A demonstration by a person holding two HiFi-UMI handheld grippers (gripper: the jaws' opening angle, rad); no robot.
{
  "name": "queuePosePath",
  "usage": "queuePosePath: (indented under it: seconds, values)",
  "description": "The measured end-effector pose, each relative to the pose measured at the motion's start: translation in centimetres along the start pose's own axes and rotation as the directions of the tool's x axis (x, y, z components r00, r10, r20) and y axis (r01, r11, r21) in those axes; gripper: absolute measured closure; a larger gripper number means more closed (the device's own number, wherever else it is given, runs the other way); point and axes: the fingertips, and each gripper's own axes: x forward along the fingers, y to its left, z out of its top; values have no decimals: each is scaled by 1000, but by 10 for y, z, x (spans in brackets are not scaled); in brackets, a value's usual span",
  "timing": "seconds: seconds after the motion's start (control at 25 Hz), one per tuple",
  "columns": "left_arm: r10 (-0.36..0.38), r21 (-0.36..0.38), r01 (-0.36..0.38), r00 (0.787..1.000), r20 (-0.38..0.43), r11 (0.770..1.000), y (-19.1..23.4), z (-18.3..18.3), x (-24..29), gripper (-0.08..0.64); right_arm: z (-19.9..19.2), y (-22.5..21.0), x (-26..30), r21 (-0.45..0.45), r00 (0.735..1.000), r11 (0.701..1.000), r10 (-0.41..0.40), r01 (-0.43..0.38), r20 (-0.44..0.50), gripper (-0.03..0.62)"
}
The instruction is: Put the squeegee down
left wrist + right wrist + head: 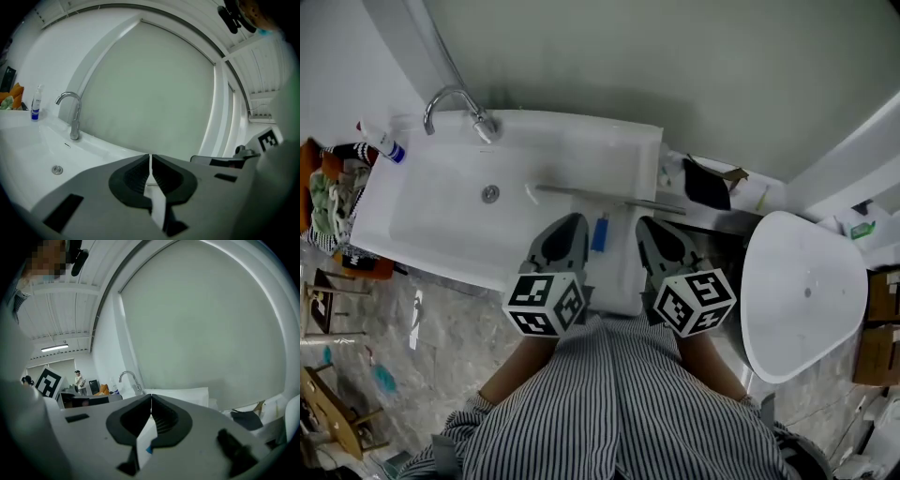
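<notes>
White porcelain is what the squeegee (pixel 609 196) lies on: it rests flat on the sink (pixel 441 225), on the ledge at the basin's right side. Its long metal blade runs across the ledge and what looks like a blue handle points back toward the sink's front edge. Neither gripper has hold of it, so the putting-down looks done.

The main risk I see is the ledge itself. It is smooth and probably wet, and the blade's left end reaches to the basin's edge, so a nudge could send the tool sliding into the bowl. The likeliest cause is a careless pull-back, since both grippers hang just in front of the handle.

The left gripper (pixel 570 223) and the right gripper (pixel 651 227) sit side by side over the sink's front edge. They point toward the wall behind the sink, noses tipped slightly down, with their marker cubes back against the person's striped shirt. Each gripper's jaws are pressed together with only a hairline slit between them and nothing held.
</notes>
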Motion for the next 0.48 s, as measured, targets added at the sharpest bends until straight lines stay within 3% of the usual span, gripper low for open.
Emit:
queuePosePath:
  seconds: [0.24, 0.48]
  values:
    - [-35, -21, 35, 999, -27, 999, -3, -7, -2, 534, 0, 11, 10, -3, 999, 999, 38, -38, -6, 575]
    - [-44, -36, 43, 998, -43, 998, 1, -9, 4, 534, -2, 6, 11, 4, 1000, 1000, 27, -27, -6, 576]
